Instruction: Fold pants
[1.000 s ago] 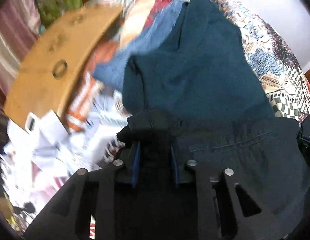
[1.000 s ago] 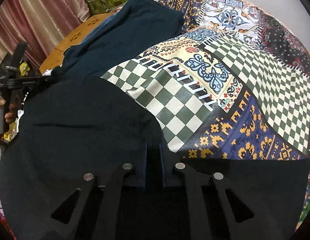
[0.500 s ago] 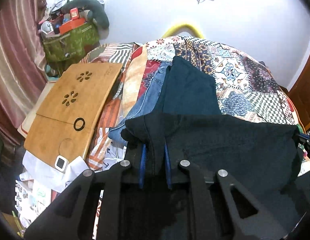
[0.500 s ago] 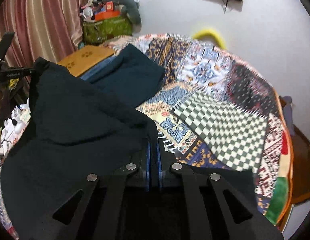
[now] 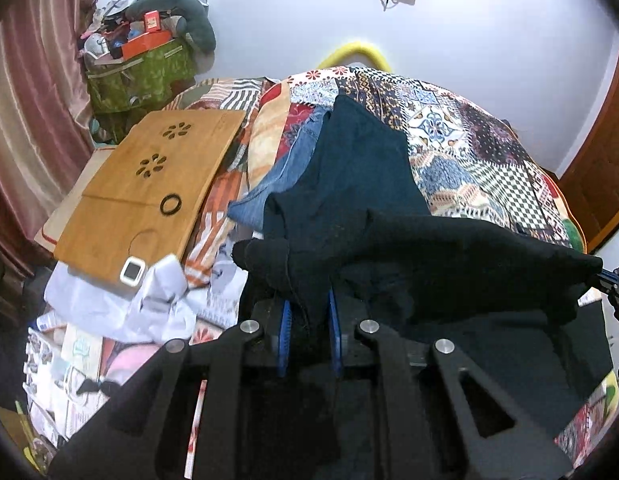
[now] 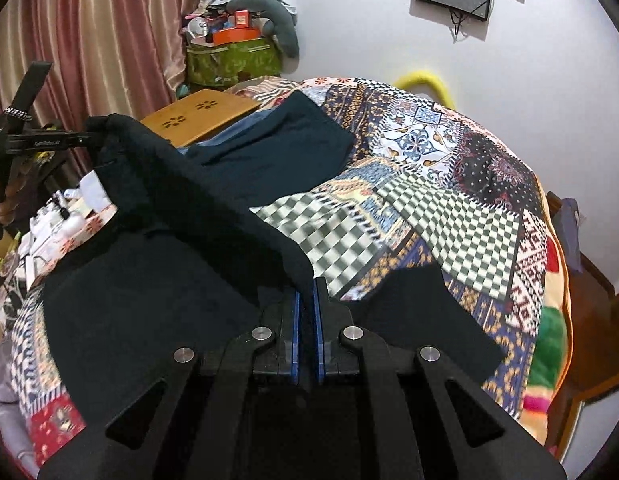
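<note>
Black pants (image 5: 461, 264) hang stretched between my two grippers above the patterned bedspread (image 6: 449, 208). My left gripper (image 5: 309, 300) is shut on one corner of their top edge, cloth bunched between its blue pads. At the other corner my right gripper (image 6: 306, 292) is shut on the black pants (image 6: 157, 248); the rest of the cloth drapes down onto the bed. In the right wrist view the left gripper (image 6: 89, 138) shows at the far left with a hand behind it. Folded dark teal pants (image 5: 357, 168) lie on the bed beyond.
Folded blue jeans (image 5: 285, 176) lie beside the teal pants. A wooden lap desk (image 5: 149, 184) rests at the bed's left side, with papers (image 5: 109, 304) below it. A green bag (image 6: 233, 60), curtains (image 6: 89, 40) and a white wall stand behind; a wooden door (image 5: 601, 176) is right.
Both grippers have risen, lifting the black pants' top edge off the bed, and tilted up so the wall and room now show. The left jaws closed a little tighter on the cloth.
</note>
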A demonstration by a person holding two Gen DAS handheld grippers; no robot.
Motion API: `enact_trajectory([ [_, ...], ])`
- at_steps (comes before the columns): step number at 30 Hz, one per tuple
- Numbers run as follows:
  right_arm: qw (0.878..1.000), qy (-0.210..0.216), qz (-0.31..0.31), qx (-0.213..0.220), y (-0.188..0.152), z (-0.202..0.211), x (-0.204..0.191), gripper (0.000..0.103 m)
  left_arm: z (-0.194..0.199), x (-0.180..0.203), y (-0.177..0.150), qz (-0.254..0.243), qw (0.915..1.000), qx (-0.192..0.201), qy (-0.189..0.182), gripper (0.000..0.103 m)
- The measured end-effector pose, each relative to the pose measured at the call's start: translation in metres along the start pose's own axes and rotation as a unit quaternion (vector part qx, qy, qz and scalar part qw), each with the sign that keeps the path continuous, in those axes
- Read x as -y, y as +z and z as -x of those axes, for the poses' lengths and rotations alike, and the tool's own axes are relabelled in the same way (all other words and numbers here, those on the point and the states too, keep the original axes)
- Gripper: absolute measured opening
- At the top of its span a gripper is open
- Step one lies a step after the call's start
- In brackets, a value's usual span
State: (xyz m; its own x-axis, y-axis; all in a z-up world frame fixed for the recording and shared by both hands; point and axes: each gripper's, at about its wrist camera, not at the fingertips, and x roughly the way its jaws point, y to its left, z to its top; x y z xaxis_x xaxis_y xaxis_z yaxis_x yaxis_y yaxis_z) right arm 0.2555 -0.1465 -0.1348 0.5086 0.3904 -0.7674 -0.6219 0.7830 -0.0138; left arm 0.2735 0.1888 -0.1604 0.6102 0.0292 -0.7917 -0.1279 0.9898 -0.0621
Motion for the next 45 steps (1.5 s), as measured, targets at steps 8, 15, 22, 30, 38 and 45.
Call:
enact_trajectory([
  [8, 1.000, 0.009, 0.003, 0.000, -0.036, 0.024, -0.035, 0.005, 0.024, -0.010, -0.049, 0.006, 0.9999, -0.013, -0.003, 0.016],
  [15, 0.999, 0.028, -0.017, -0.012, -0.070, 0.028, -0.059, 0.005, 0.022, -0.029, -0.094, 0.033, 0.9984, -0.046, -0.007, 0.016],
  [22, 0.998, 0.029, -0.040, -0.024, -0.096, 0.019, -0.074, 0.006, 0.004, -0.036, -0.137, 0.038, 0.9957, -0.081, 0.021, 0.014],
  [30, 0.996, 0.041, -0.074, -0.015, -0.103, 0.031, -0.073, 0.011, 0.005, -0.048, -0.155, 0.062, 0.9928, -0.098, 0.030, 0.014],
  [38, 0.996, 0.030, -0.086, 0.002, -0.104, 0.065, -0.057, 0.012, 0.046, -0.035, -0.127, 0.035, 0.9975, -0.044, 0.044, 0.017],
  [45, 0.992, 0.002, -0.118, 0.039, -0.086, 0.085, -0.018, 0.025, 0.062, -0.009, -0.089, 0.020, 0.9995, 0.005, 0.024, 0.056],
])
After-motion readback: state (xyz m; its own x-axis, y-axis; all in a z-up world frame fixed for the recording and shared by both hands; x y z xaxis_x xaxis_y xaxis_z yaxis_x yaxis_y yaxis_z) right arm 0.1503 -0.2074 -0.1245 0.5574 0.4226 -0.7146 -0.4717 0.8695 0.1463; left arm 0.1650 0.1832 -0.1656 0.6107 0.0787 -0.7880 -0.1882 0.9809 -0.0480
